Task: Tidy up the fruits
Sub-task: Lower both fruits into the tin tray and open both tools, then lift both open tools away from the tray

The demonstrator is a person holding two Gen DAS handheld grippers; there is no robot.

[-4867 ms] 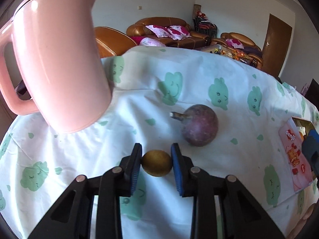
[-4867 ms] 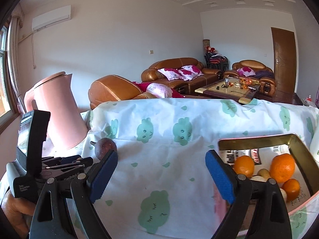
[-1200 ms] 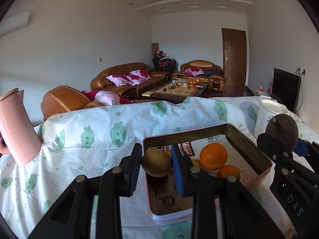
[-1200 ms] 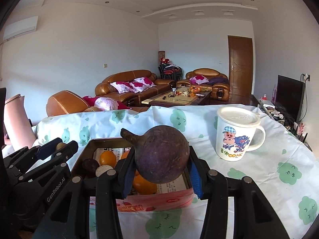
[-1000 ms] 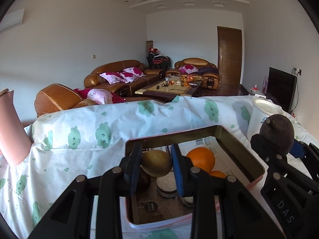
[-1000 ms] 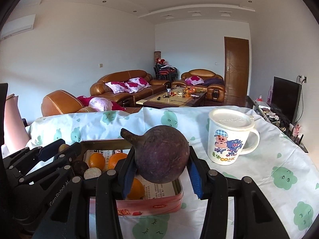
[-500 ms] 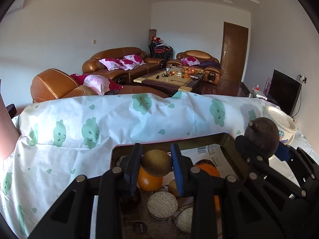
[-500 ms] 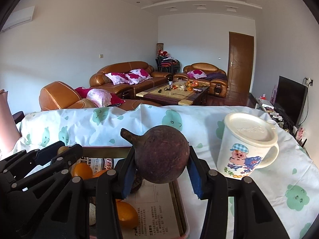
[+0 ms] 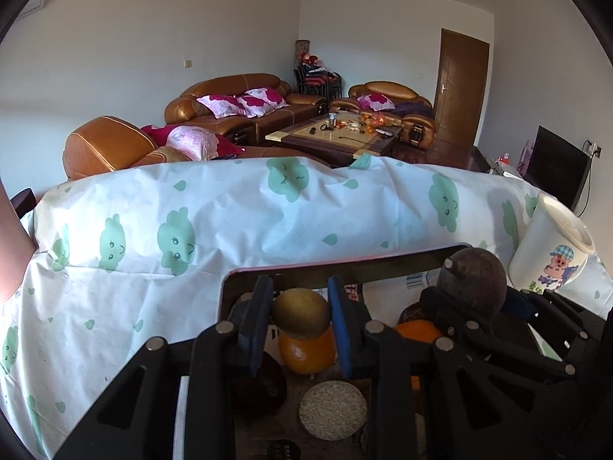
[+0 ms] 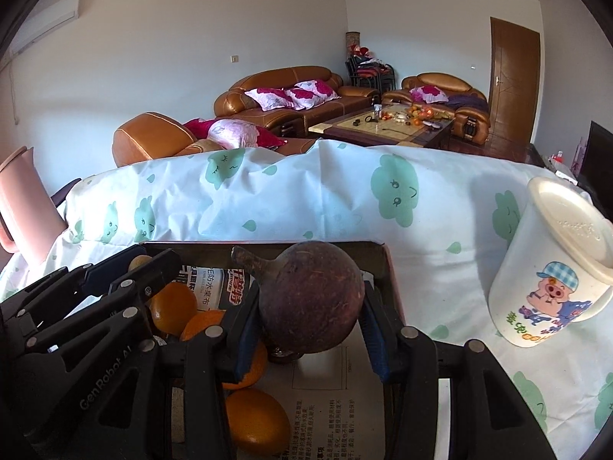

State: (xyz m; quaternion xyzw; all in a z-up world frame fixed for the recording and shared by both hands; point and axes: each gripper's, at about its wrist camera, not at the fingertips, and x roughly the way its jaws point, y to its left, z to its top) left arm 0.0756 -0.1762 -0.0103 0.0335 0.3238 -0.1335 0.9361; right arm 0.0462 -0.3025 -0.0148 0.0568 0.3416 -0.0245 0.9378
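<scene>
the left gripper (image 9: pixel 300 320) is clamped on a small yellow-brown fruit (image 9: pixel 301 313), its blue fingers (image 9: pixel 259 318) pressing both sides; the fruit hangs over the tin (image 9: pixel 345 266), just above an orange (image 9: pixel 306 352). the right gripper (image 10: pixel 310 316) is closed on a dark purple fruit (image 10: pixel 310 303) with a stub of stem, held over the tin's right part near its rim (image 10: pixel 389 268).

both fruits look round, firm and fairly light, with smooth skins that could roll or slip — holding across the widest middle, as now, seems the safest hold. the purple one is bulkier and fills the span of its fingers, so it probably needs a wider opening to let go. dropped from height, either might bounce off the oranges already inside.

the left view shows the tin's near-left floor: a pale round disc (image 9: pixel 331 410) and a dark round thing beside it, hidden from the right view. the right view shows more oranges (image 10: pixel 173 308) on printed paper, bare paper under the purple fruit, the pink jug (image 10: pixel 23 211) at far left and the whole pig mug (image 10: pixel 551 268) standing on the tabletop (image 10: pixel 440 237) beside the tin.
</scene>
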